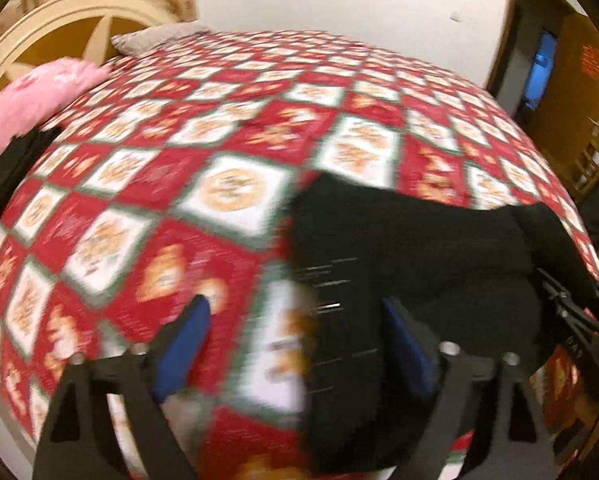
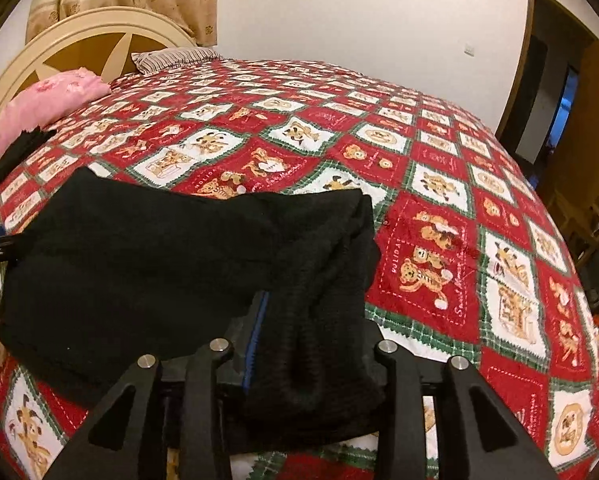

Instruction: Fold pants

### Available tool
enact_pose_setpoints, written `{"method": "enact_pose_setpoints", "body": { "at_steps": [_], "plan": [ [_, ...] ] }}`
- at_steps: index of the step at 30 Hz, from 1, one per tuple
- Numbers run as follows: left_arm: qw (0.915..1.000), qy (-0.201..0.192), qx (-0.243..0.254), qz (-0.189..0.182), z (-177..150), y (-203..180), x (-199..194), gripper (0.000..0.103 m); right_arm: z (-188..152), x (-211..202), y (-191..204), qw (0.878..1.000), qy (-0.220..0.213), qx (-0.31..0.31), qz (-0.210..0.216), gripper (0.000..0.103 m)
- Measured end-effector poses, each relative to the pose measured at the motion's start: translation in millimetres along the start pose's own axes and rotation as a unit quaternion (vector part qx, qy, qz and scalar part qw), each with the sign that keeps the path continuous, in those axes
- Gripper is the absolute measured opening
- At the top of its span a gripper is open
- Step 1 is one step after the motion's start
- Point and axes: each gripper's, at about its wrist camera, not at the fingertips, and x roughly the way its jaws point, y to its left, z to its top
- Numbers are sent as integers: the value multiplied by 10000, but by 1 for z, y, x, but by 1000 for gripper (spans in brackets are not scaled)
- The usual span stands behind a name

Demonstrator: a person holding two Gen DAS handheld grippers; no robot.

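Observation:
The black pants (image 2: 147,256) lie bunched on the red patterned bedspread (image 2: 439,208). My right gripper (image 2: 311,320) is shut on a thick fold of the pants at their right end. In the blurred left wrist view the pants (image 1: 411,240) lie to the right. My left gripper (image 1: 299,340) is open, its blue-padded fingers (image 1: 183,344) wide apart over the bedspread (image 1: 179,140), with the pants' left edge between them. The right gripper (image 1: 579,320) shows at that view's right edge, gripping the cloth.
A pink pillow (image 2: 47,100) and a striped pillow (image 2: 171,58) lie by the cream headboard (image 2: 79,36). A second dark garment (image 2: 15,156) lies near the pink pillow. A doorway (image 2: 555,92) and a wooden chair (image 2: 595,216) stand to the right of the bed.

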Motion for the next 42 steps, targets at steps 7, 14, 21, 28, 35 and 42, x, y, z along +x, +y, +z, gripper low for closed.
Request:
{"method": "enact_pose_setpoints", "body": {
  "at_steps": [7, 14, 21, 28, 35, 42],
  "plan": [
    [9978, 53, -373, 542, -2, 33, -7, 89, -1, -22, -25, 9982, -81, 551, 200, 55],
    [9980, -608, 163, -5, 12, -14, -34, 89, -13, -87, -30, 9912, -790, 1046, -192, 50],
    [9962, -367, 784, -28, -7, -72, -22, 87, -22, -64, 3, 9970, -305, 704, -21, 29],
    [9956, -153, 916, 154, -26, -81, -5, 86, -35, -42, 3, 9973, -24, 700, -235, 29],
    [9946, -353, 913, 344, -33, -80, 2, 101, -39, -40, 12, 9975, -163, 444, -527, 30],
    [9982, -266, 540, 71, -33, -69, 7, 103, -39, -43, 24, 9966, -59, 220, -797, 37]
  ]
}}
